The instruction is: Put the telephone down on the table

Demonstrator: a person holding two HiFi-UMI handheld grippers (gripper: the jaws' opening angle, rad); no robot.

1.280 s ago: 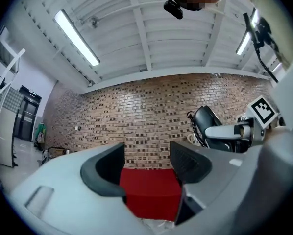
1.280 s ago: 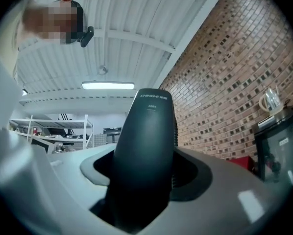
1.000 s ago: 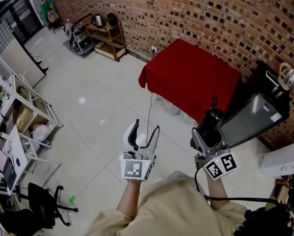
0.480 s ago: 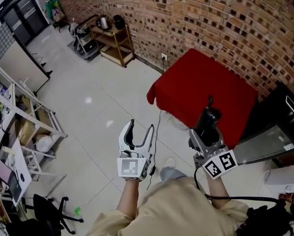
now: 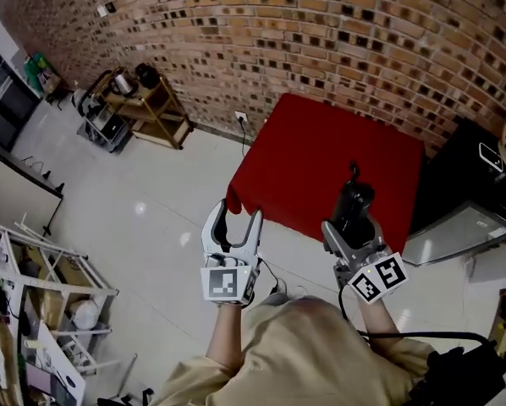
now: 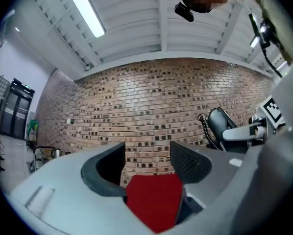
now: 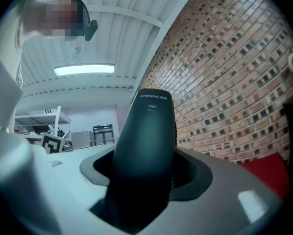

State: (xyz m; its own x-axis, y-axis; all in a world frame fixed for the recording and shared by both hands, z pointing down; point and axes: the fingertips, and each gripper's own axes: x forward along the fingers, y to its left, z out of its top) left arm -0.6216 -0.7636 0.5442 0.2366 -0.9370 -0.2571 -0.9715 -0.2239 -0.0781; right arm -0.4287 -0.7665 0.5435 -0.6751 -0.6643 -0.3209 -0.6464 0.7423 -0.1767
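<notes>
- Telephone (image 5: 355, 203), black, upright in the right hand-held gripper (image 5: 349, 229), with both jaws clamped on its lower body
- In the right gripper view, same telephone (image 7: 147, 131) filling the whole gap between the jaws, top end up against the ceiling and the brick wall (image 7: 225, 82)
- Held in the air, off the table (image 5: 321, 155); in the head view, lined up over the near right part of the red cloth
- Left hand-held gripper (image 5: 239, 220) empty, jaws apart, with only the distant red table showing through the gap in its own view
- Raised just left of the table's near corner, apart from the telephone
- Coiled cord (image 6: 204, 131) hanging at the telephone's side in the left gripper view
- Black cabinet (image 5: 460, 163) just beside the table's right edge
- Wooden cart (image 5: 151, 112) with a kettle (image 5: 123, 83) on top, against the brick wall, well to the left of the table
</notes>
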